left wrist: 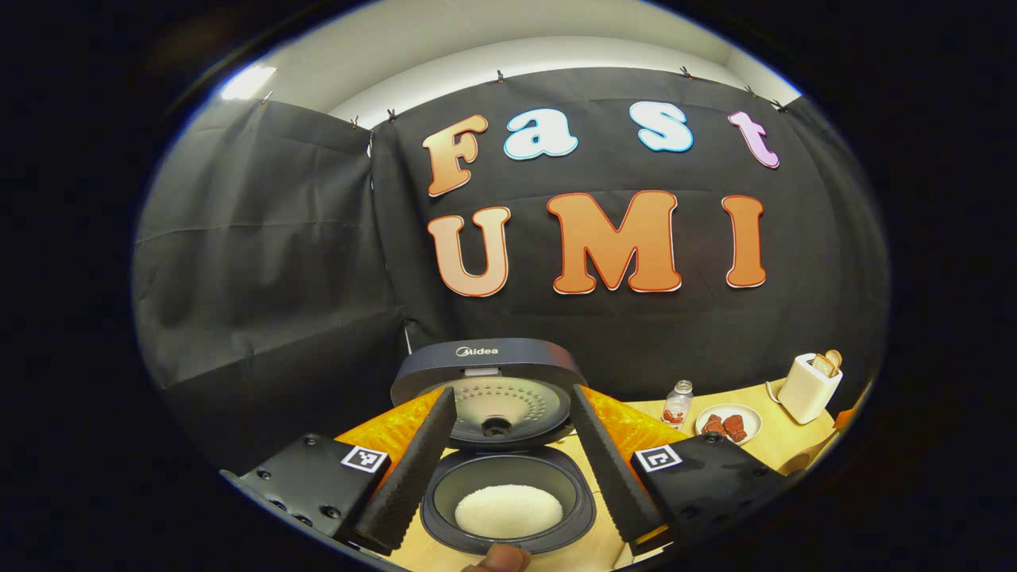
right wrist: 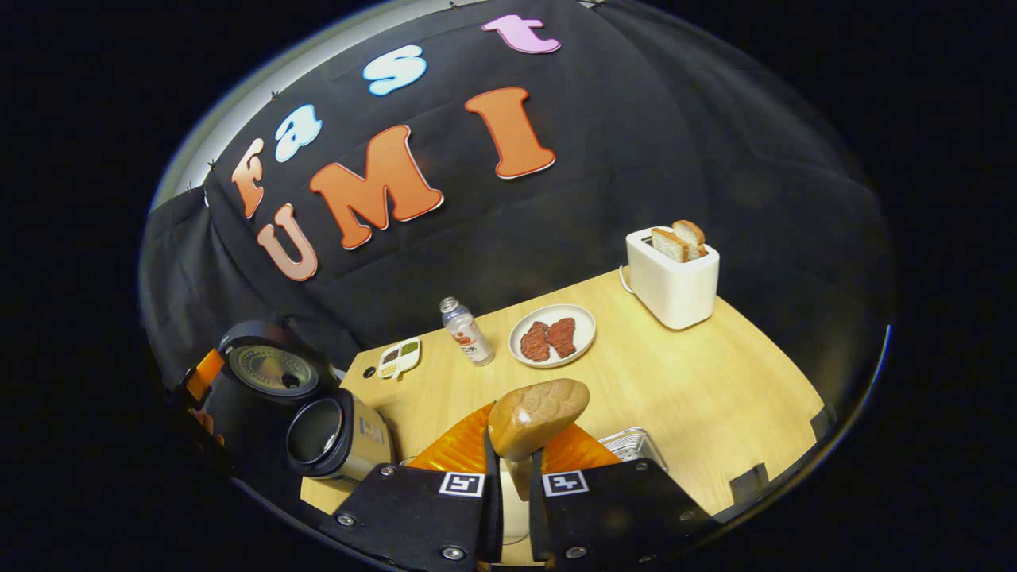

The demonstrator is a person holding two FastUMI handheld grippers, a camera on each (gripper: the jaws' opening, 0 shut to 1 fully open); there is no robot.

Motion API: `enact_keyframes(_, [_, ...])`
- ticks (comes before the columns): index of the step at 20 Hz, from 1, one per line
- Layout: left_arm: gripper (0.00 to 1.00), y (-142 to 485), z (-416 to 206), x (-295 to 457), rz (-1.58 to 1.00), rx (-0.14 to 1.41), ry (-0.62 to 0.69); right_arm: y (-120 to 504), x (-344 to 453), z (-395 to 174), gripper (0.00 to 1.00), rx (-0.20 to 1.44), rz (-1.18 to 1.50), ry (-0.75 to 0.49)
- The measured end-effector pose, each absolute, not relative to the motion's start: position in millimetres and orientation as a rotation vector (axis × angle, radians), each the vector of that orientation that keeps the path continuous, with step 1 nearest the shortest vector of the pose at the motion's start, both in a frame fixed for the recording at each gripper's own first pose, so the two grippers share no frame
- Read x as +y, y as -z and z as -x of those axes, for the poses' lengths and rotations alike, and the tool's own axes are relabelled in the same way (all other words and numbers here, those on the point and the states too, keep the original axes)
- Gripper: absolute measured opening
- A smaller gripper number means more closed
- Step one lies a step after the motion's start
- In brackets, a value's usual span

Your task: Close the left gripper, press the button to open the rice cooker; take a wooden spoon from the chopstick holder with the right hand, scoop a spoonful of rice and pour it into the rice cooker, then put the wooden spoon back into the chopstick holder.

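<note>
While the dark round rice cooker (left wrist: 508,477) stands lid-up with white rice inside, left gripper (left wrist: 508,469) gapes wide at 6 o'clock; right gripper (right wrist: 508,485) pinches the wooden spoon (right wrist: 539,417), bowl up.

My right gripper (right wrist: 508,485) hides the spoon (right wrist: 539,416) handle between its fingers. The cooker (right wrist: 334,435) pot's inside faces away, so I can't see its contents there. A tray (right wrist: 399,357) by the bottle (right wrist: 469,330) is too small to read (some foods, maybe). A fingertip (left wrist: 499,558) is cut off below.
</note>
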State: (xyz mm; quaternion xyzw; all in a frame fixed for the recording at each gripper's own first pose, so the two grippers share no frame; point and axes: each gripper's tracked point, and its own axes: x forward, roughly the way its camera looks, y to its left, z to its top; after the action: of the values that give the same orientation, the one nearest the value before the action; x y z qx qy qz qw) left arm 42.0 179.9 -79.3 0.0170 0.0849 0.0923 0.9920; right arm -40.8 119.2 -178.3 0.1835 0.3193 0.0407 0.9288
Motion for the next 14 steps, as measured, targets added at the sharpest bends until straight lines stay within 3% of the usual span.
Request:
enact_keyframes(2, [0.99, 83.7, -42.9, 185.1, -0.046, 0.173, -0.173, 184.9, 144.0, 45.4, 0.13, 0.669, -0.352, -0.111])
enact_keyframes(11, [0.95, 106.6, -41.2, 215.1, -0.108, 0.206, -0.158, 243.4, 196.6, 53.1, 0.13, 0.712, -0.042, -0.151])
enact_keyframes(12, [1.0, 107.3, -41.8, 216.9, -0.107, 0.21, -0.162, 245.8, 196.5, 51.9, 0.13, 0.698, 0.009, -0.152])
enact_keyframes(14, [1.0, 112.2, -40.6, 220.8, -0.098, 0.221, -0.175, 251.4, 200.2, 52.3, 0.13, 0.666, 0.123, -0.17])
